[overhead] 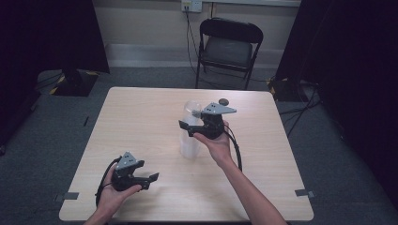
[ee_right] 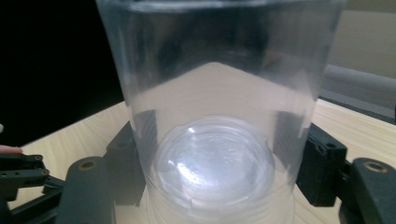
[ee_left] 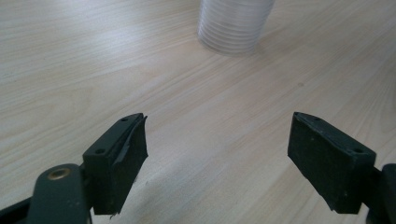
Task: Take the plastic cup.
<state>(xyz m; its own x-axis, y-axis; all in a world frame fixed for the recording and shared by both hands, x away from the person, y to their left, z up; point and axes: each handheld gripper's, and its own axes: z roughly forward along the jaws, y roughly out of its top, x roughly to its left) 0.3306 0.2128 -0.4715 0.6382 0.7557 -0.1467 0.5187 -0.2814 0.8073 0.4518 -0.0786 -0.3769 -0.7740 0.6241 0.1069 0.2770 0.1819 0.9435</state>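
- Item: stack of clear plastic cups (overhead: 190,136), nested one inside another, standing on the wooden table (overhead: 141,117) a little right of its middle.
- Attitude: long axis upright; open mouth up, closed base down on the tabletop. In the left gripper view the ribbed foot of the stack (ee_left: 233,28) sits flat on the wood.
- Right gripper (overhead: 187,126): held level, reaching in from the stack's right side. In the right gripper view its two black jaws flank the topmost cup (ee_right: 219,116) low on its wall, and the pads appear to press against it; judged as gripping that cup.
- Left gripper (overhead: 151,180): near the front left of the table, well apart from the stack, jaws spread wide with nothing between them.
- Step in hand, as judged: separating the top cup from the stack.
- Handling advice: keep the squeeze light, since thin plastic will buckle; lift straight along the upright axis so the cup slides free without tipping the rest.
- Support: the free gripper could steady the lower cups near the base if they rise together.
- Risk: a sideways pull may topple the whole stack.
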